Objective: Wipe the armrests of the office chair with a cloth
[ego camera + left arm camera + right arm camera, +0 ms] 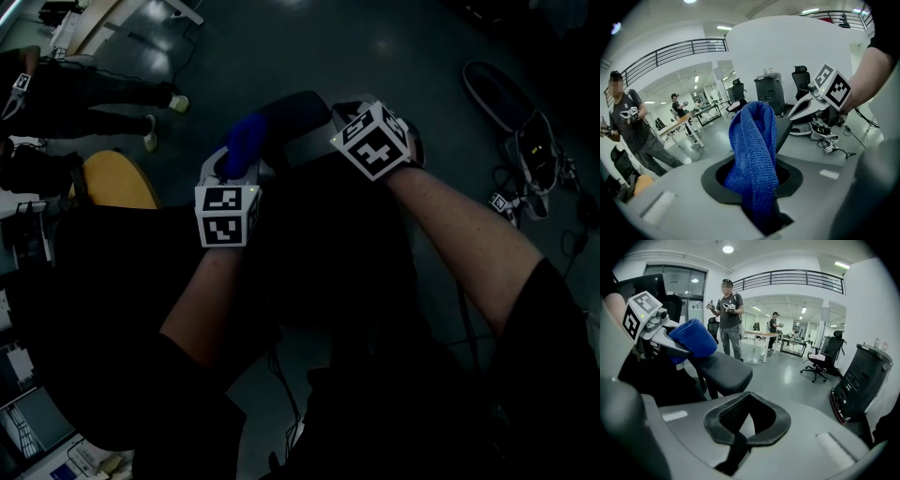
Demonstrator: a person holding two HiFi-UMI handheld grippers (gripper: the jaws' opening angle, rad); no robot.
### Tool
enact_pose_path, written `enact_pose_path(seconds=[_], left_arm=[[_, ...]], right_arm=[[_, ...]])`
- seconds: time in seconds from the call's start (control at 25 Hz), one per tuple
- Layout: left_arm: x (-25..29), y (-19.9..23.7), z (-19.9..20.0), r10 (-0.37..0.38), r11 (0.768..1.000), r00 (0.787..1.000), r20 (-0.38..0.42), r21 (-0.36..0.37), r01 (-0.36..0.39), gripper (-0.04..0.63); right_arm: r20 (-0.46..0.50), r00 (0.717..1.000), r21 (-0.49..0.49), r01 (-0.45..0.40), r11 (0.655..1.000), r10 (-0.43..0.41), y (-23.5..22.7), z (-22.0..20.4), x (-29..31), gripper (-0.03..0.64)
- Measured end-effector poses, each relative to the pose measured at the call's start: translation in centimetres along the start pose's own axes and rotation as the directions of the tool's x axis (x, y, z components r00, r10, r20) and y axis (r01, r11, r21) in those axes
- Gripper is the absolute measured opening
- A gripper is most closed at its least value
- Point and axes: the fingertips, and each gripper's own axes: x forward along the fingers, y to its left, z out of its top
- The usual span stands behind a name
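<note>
While the left tongs [761, 219] pinch the lower end of the blue cloth [752, 150], the rest of it stands up in a thick twisted roll. That is my first worry: only the tip of the roll would meet the pad, so a stroke may clean a narrow stripe and miss the edges.

In the right gripper view the cloth sits at ten o'clock, at the left end of the dark armrest [724, 370]. Whether it presses on the pad or hangs just above it, I cannot tell.

The right tongs [735, 448] are drawn together with nothing between them. They ride just beside the left pair, at one o'clock in the head view. If I sweep the cloth along the armrest toward them, the two rigs may knock together.

The grip takes in only a small fold, so friction on the pad could drag the cloth free. An office chair also swivels and rolls, and with neither pair steadying it, a firm push could turn the armrest away from me. The head view is very dark, so I judge contact poorly from there.
</note>
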Motion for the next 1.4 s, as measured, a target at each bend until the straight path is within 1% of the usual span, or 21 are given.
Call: enact_pose_path(seconds=[0.16,0.6,1.0,1.2,1.4], left_arm=[[0.2,-0.5,0.5,-0.005,1.000,1.000,0.004,0.002,0.005,0.124],[1.7,-3.9,3.3,-0.067,0.997,0.997,0.040,0.034,0.065,0.124],[3.0,-6.6,5.4,-0.108,0.994,0.992,0.070,0.038,0.106,0.124],[3.7,-8.1,6.5,-0.129,0.991,0.989,0.068,0.047,0.126,0.124],[4.1,-9.7,7.6,-0.156,0.988,0.985,0.077,0.027,0.154,0.124]], right_arm=[[0.003,1.000,0.004,-0.003,1.000,0.003,0.2,0.1,0.0,0.002],[0.006,1.000,0.012,-0.006,1.000,0.006,0.3,0.1,0.0,0.000],[0.010,1.000,0.034,-0.004,0.999,0.003,0.4,0.0,0.0,0.000],[0.012,1.000,0.047,-0.022,0.999,0.021,0.6,0.0,-0.2,0.000],[0.015,0.999,0.056,-0.043,0.997,0.042,1.1,0.0,-0.5,0.000]])
